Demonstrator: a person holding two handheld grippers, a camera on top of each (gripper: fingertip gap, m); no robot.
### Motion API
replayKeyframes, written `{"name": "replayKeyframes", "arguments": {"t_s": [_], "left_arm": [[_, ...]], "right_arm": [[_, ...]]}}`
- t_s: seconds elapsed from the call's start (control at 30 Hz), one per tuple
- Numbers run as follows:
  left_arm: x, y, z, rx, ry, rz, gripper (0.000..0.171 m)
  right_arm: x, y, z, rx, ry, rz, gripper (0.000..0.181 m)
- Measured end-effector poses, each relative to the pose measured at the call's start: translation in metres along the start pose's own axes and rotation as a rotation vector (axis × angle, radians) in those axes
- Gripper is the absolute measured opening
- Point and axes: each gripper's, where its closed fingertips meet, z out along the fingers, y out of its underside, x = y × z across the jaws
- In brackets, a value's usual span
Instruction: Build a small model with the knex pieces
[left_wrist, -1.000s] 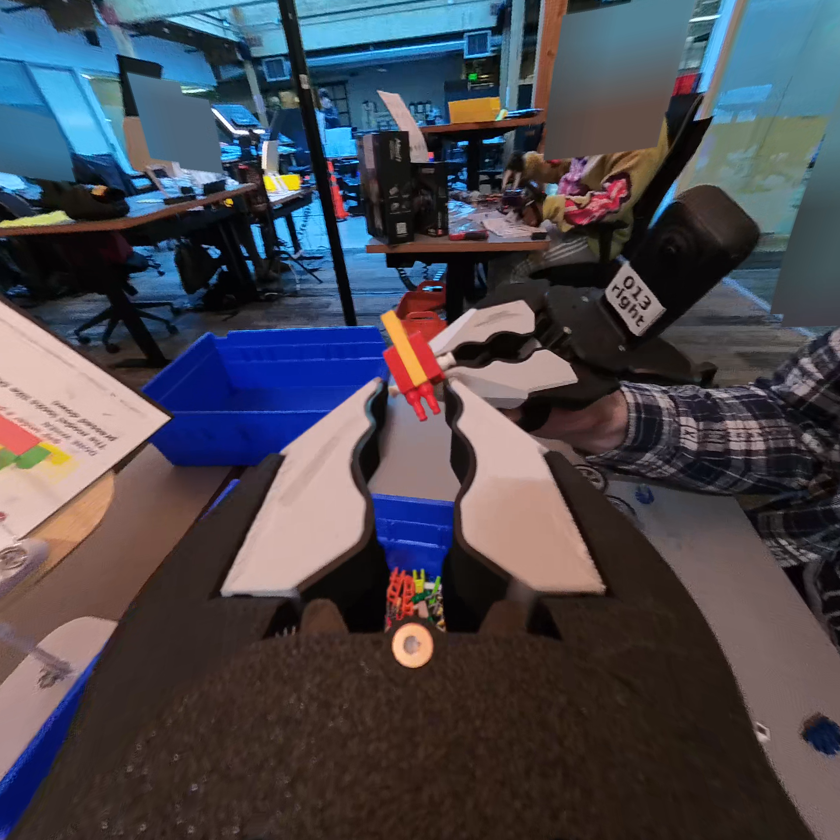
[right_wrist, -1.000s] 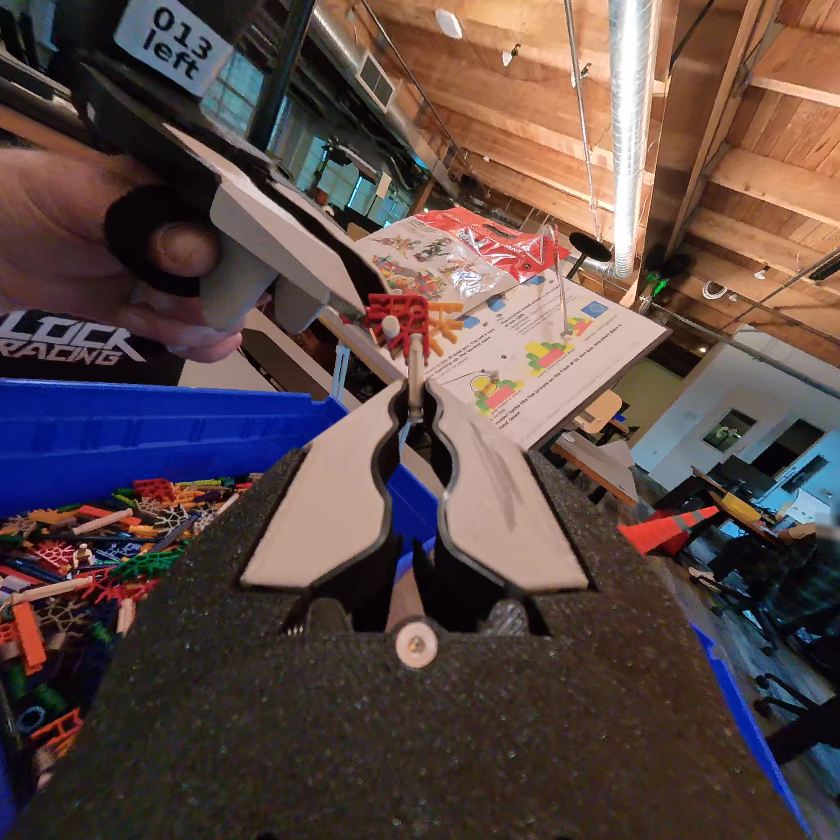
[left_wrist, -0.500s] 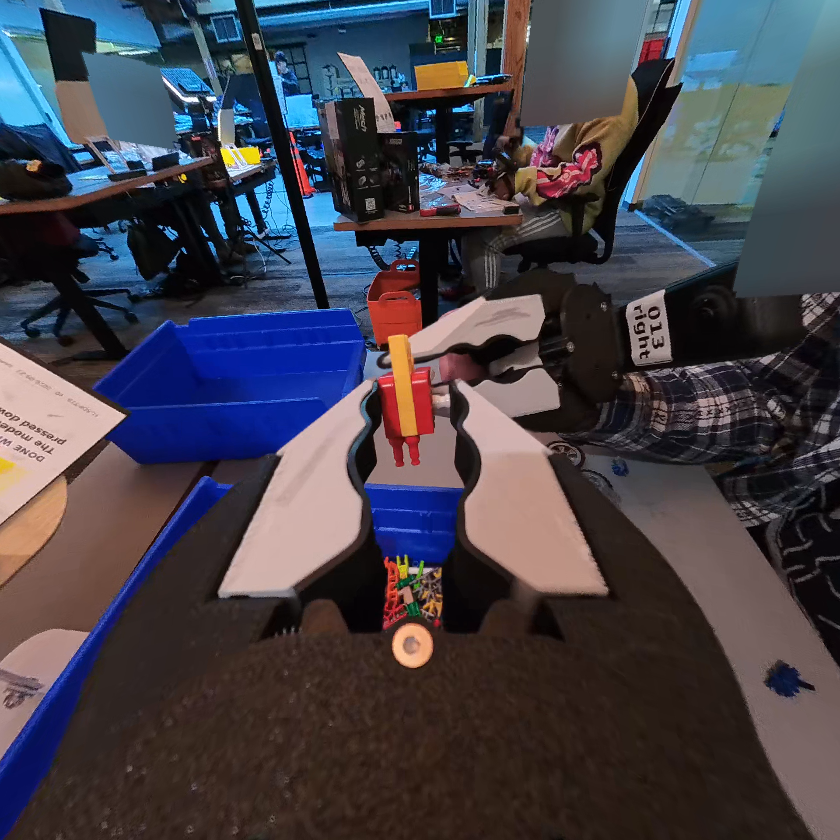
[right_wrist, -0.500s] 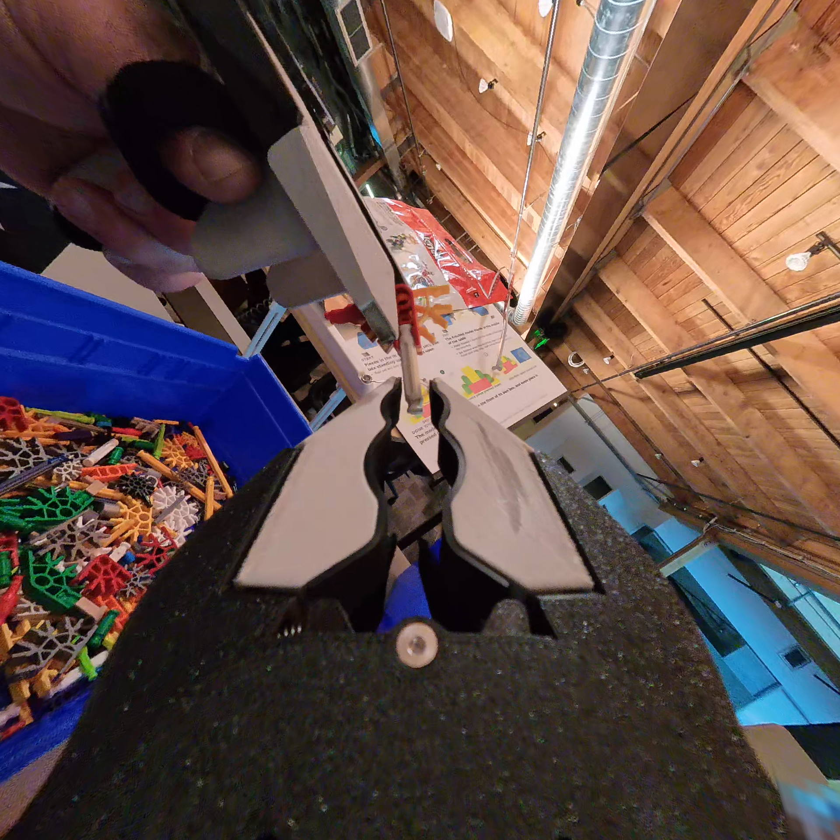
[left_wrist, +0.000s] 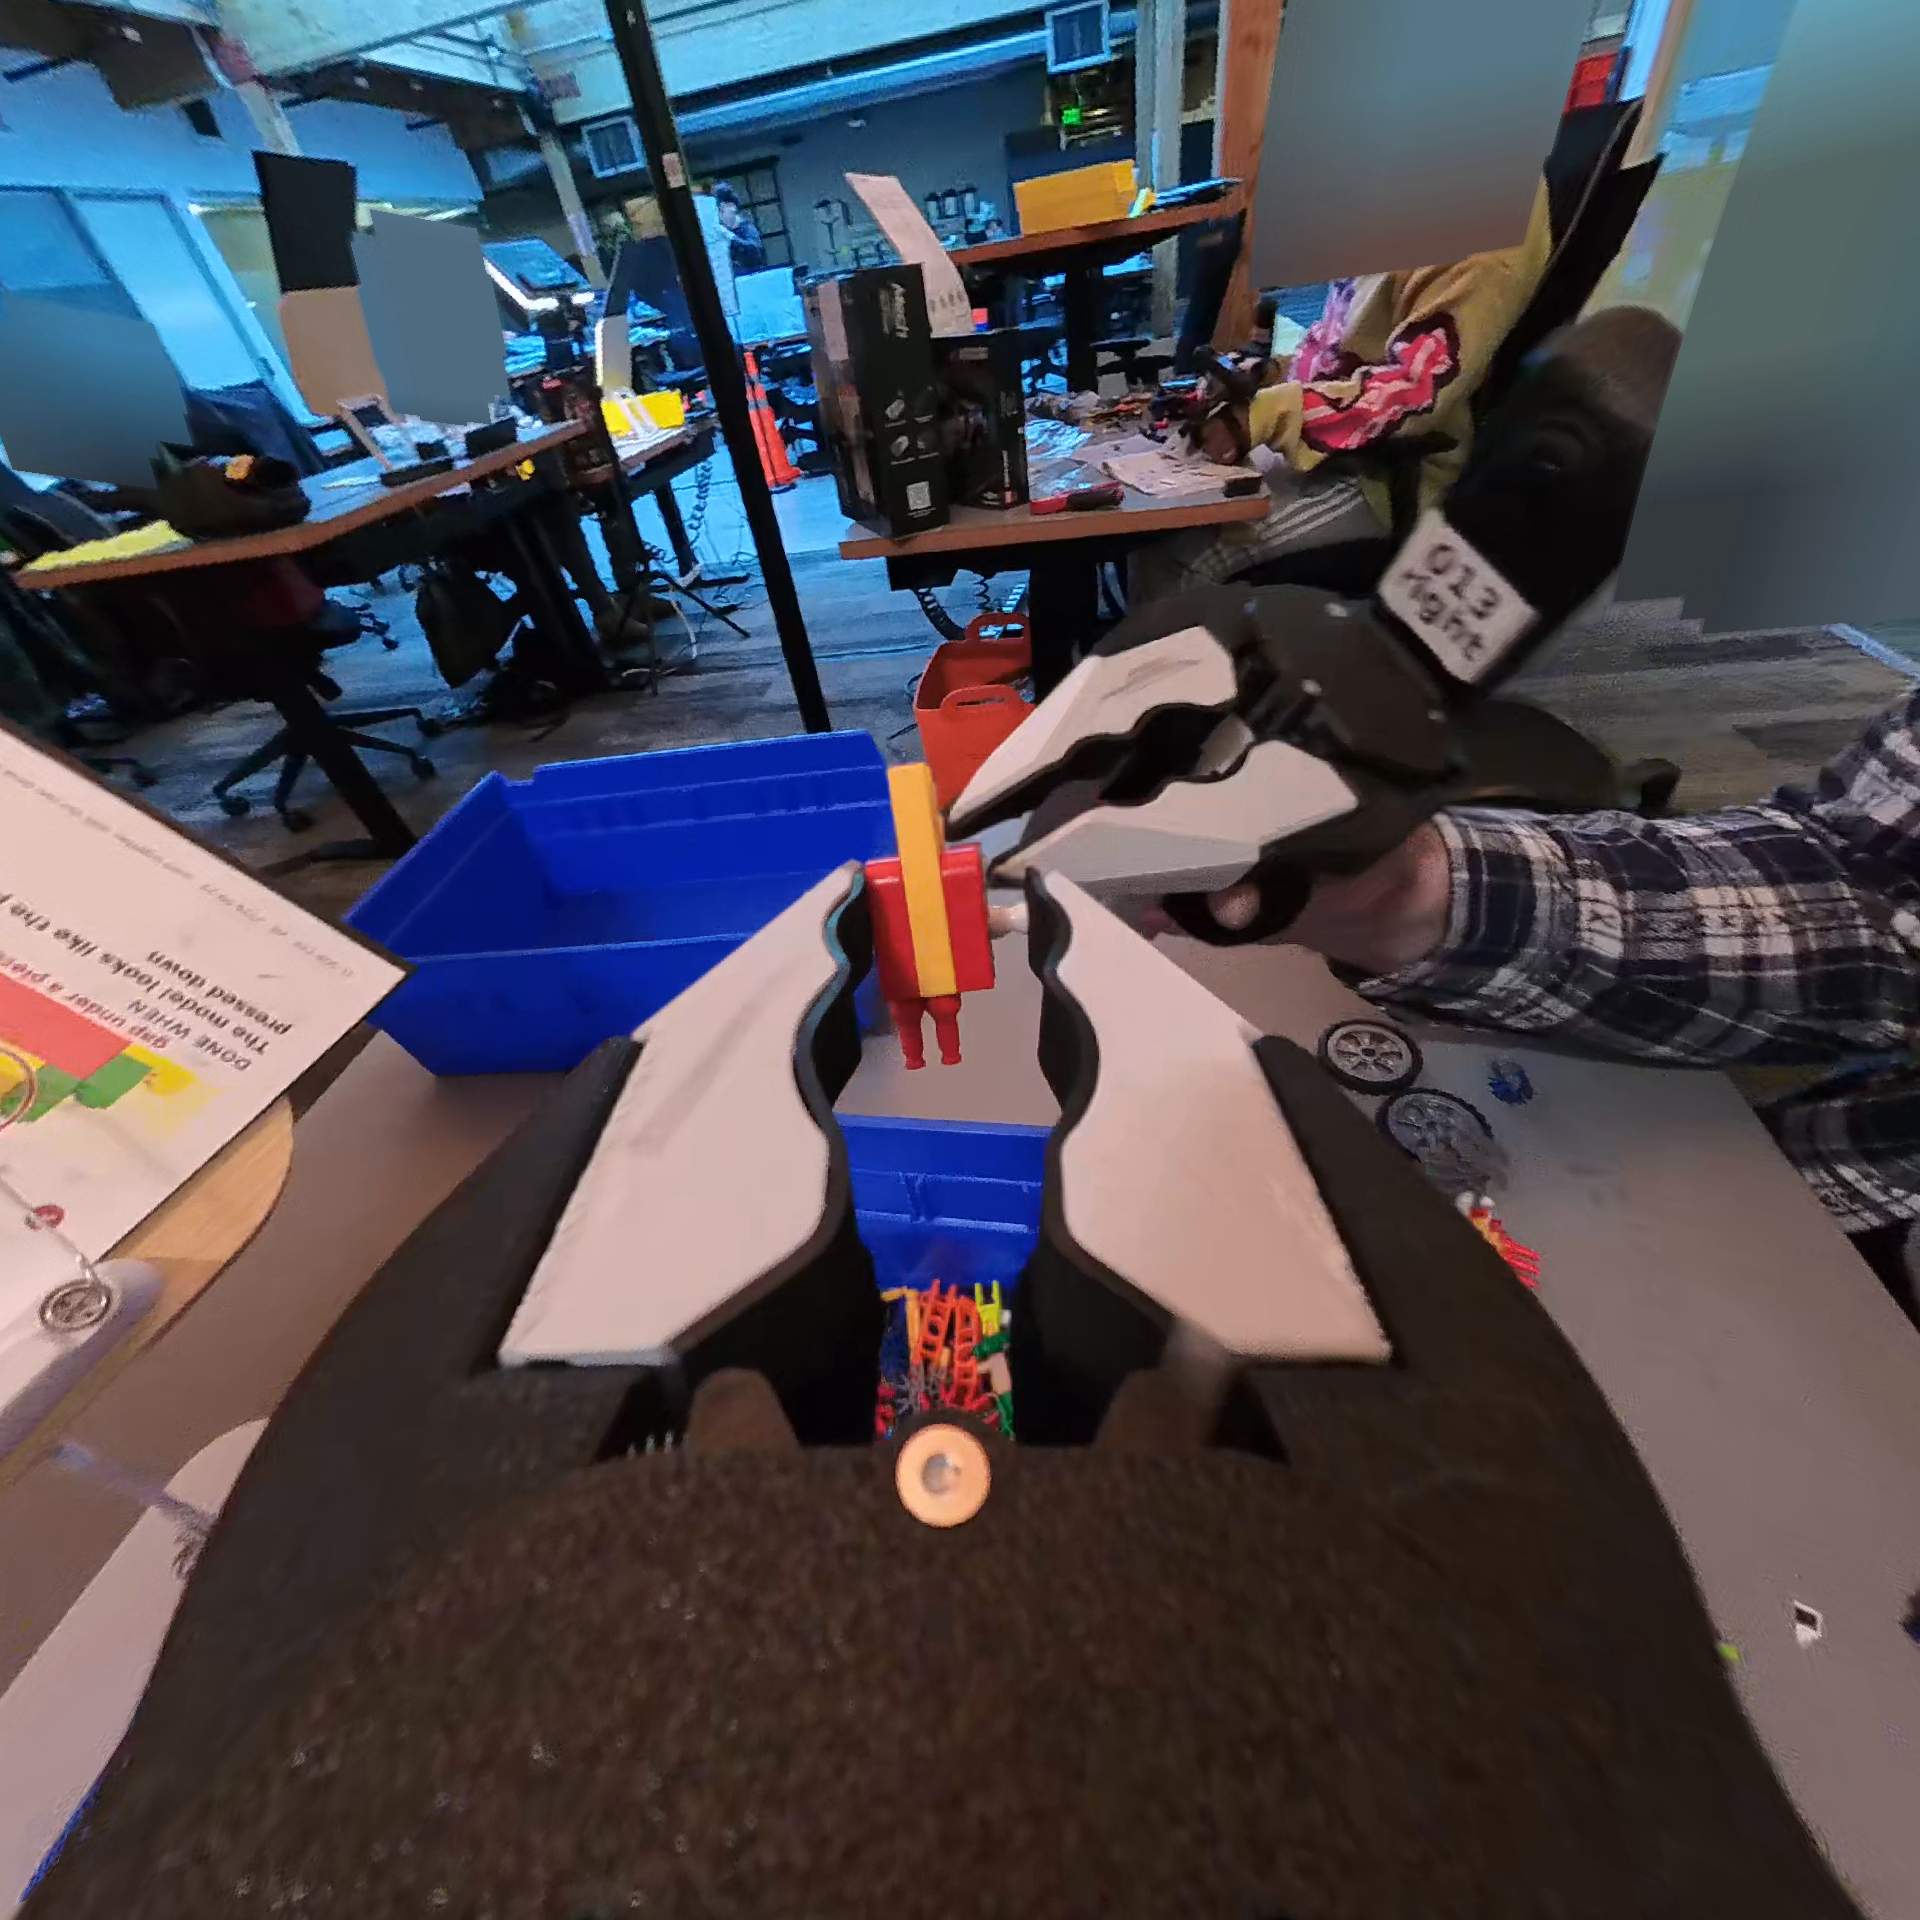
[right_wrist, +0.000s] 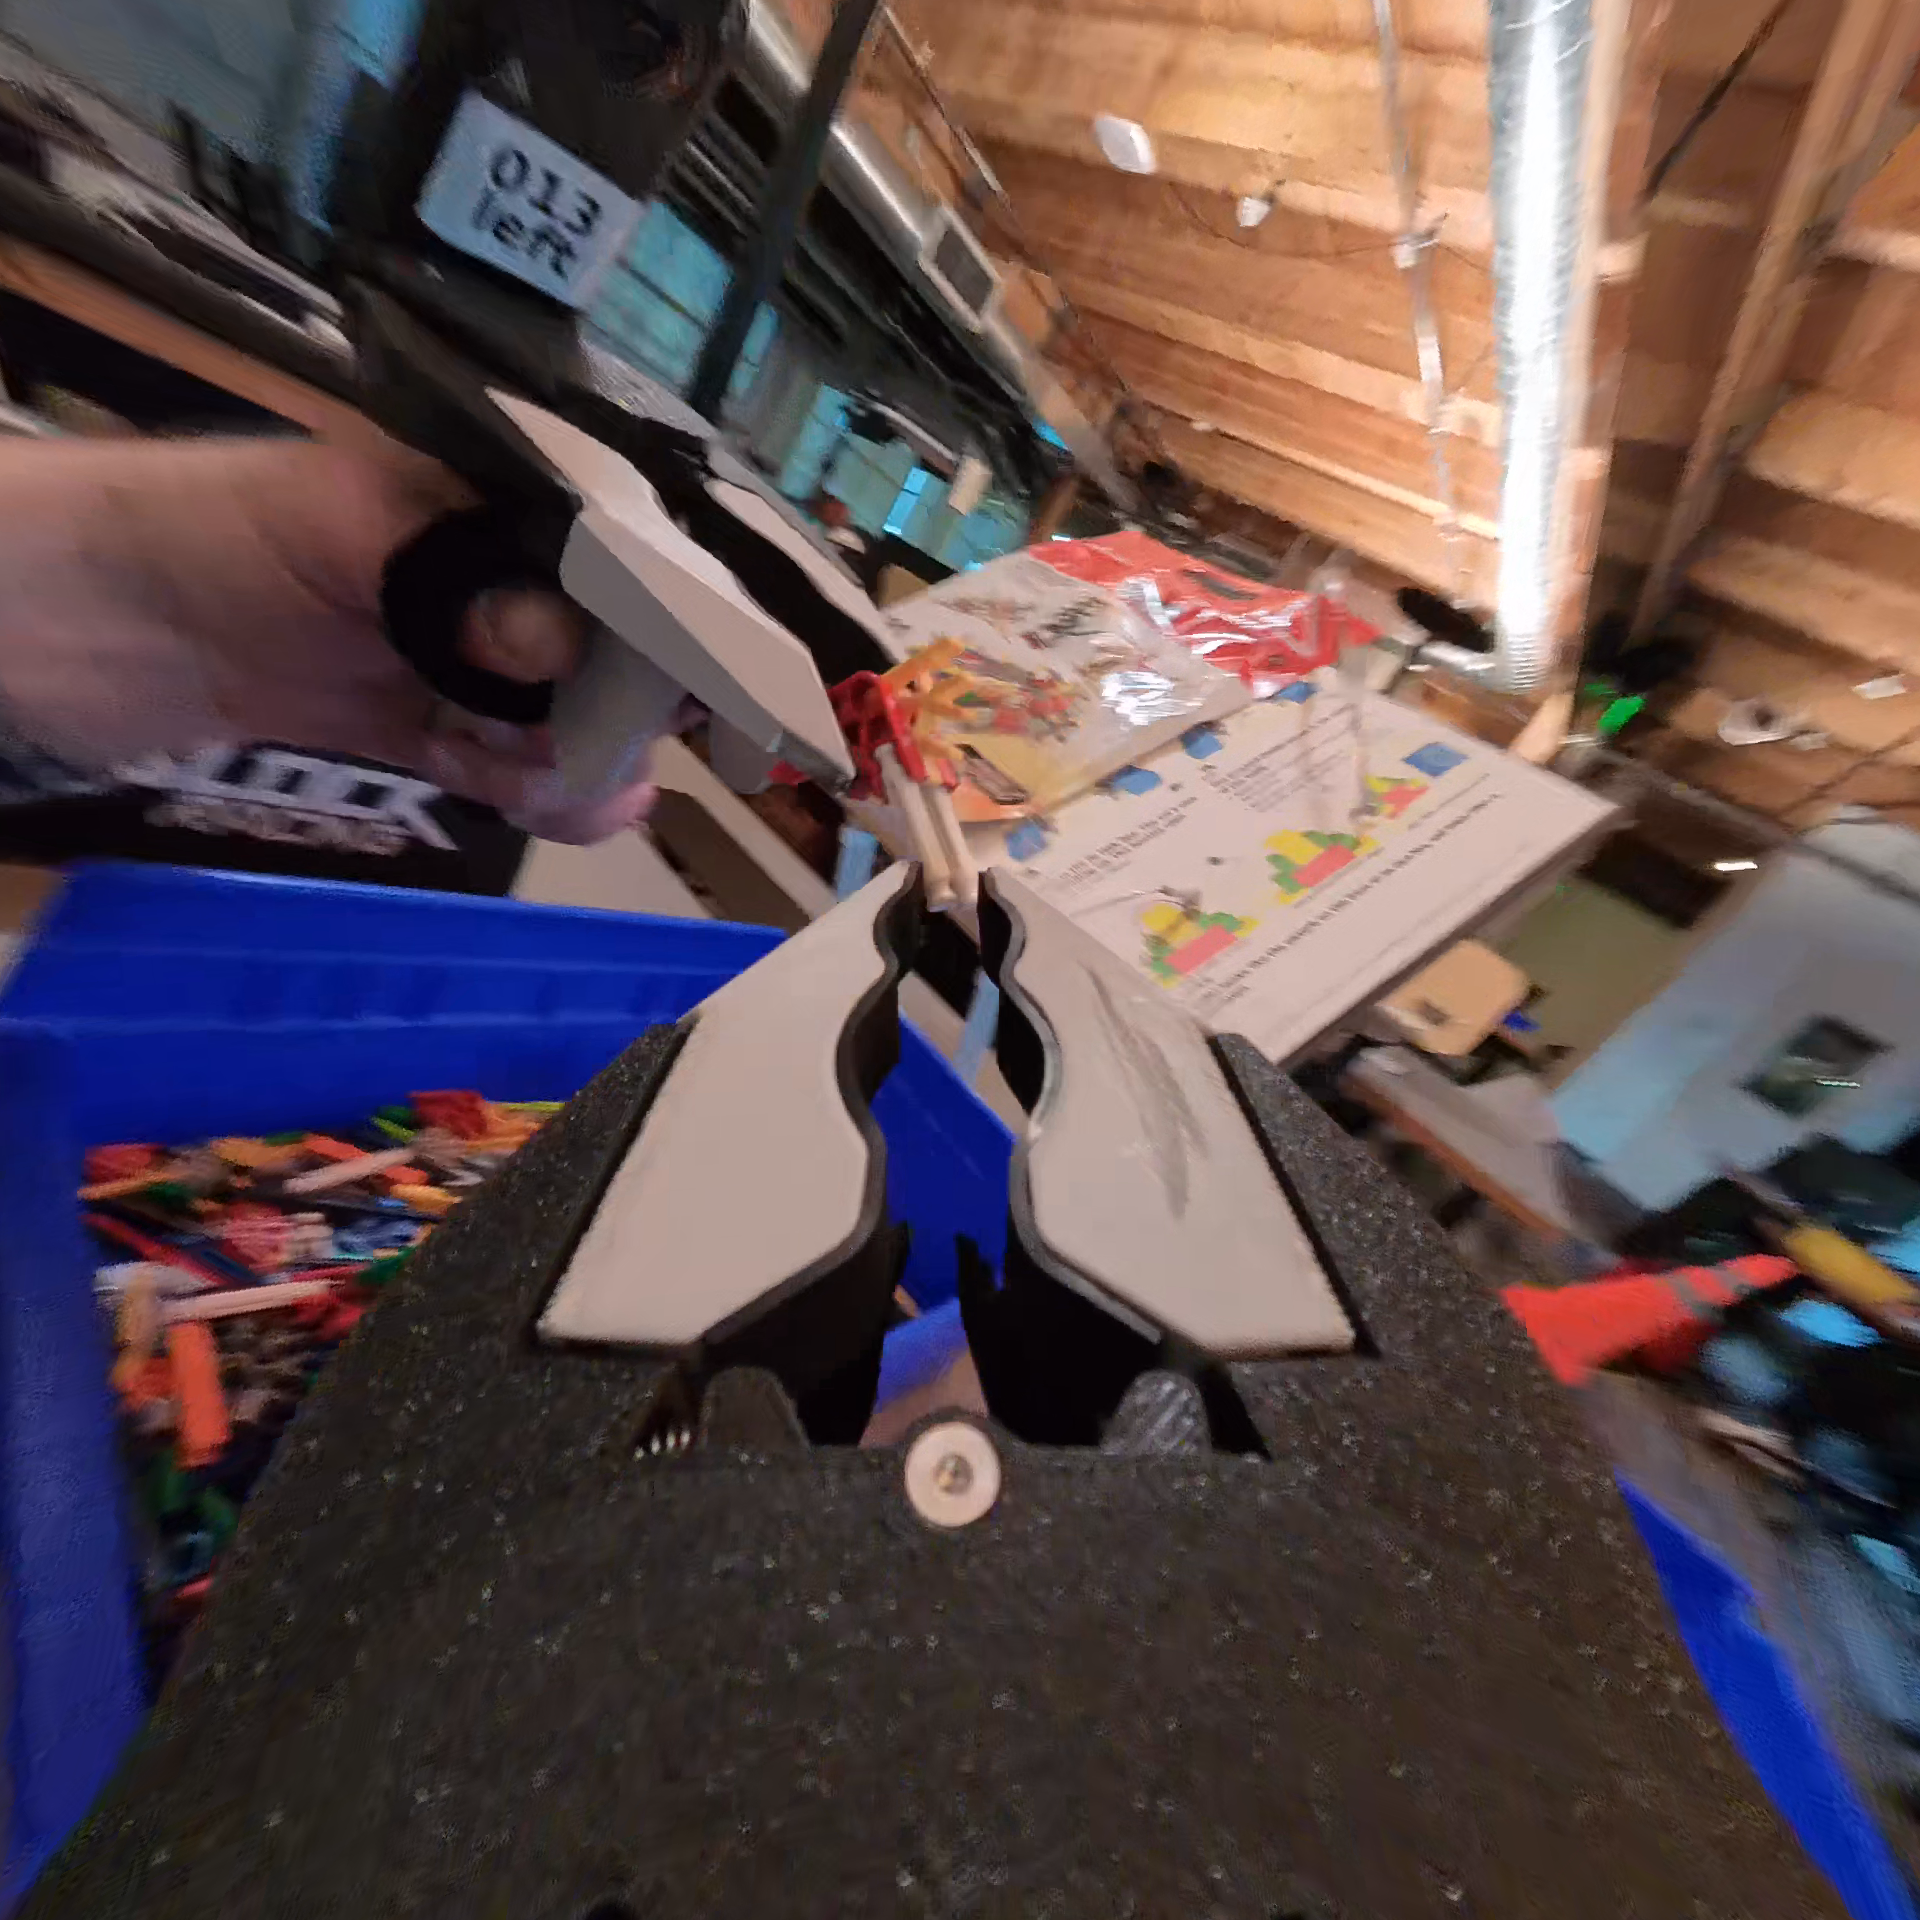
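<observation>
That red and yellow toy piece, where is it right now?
In the left wrist view the red and yellow piece hangs upright between the left tongs' tips, above the blue bin of parts, with the right tongs at its right side.

Grey tabletop (left_wrist: 1683, 1382) with two blue bins (left_wrist: 623, 914), two loose wheels (left_wrist: 1369, 1055) and scattered small pieces (left_wrist: 1501, 1242).

Two tools (left_wrist: 945, 914) (right_wrist: 948, 899), two blue bins (left_wrist: 623, 883) (left_wrist: 940, 1174), two grey wheels (left_wrist: 1369, 1055) (left_wrist: 1439, 1127) on the table, one instruction sheet (left_wrist: 135, 997), one red-and-yellow assembly (left_wrist: 930, 920), uncounted loose pieces
</observation>
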Motion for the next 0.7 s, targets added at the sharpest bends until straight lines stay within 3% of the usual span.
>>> {"name": "replayKeyframes", "arguments": {"t_s": [0.1, 0.2, 0.3, 0.43, 0.7], "left_arm": [[0.005, -0.004, -0.001, 0.018, 0.019, 0.012, 0.026], [0.013, -0.005, 0.001, 0.033, 0.056, 0.033, 0.026], [0.023, -0.010, 0.002, 0.072, 0.117, 0.025, 0.026], [0.025, -0.016, 0.003, 0.131, 0.142, -0.001, 0.025], [0.021, -0.014, 0.004, 0.121, 0.109, 0.010, 0.025]], "right_arm": [[-0.006, -0.002, -0.002, 0.043, -0.109, 0.158, 0.011], [-0.007, -0.014, -0.006, 0.148, -0.247, 0.430, 0.007], [-0.009, -0.015, -0.011, 0.192, -0.354, 0.553, 0.002], [-0.008, -0.019, -0.015, 0.261, -0.395, 0.619, 0.006], [-0.013, -0.012, -0.013, 0.200, -0.386, 0.536, 0.013]]}}
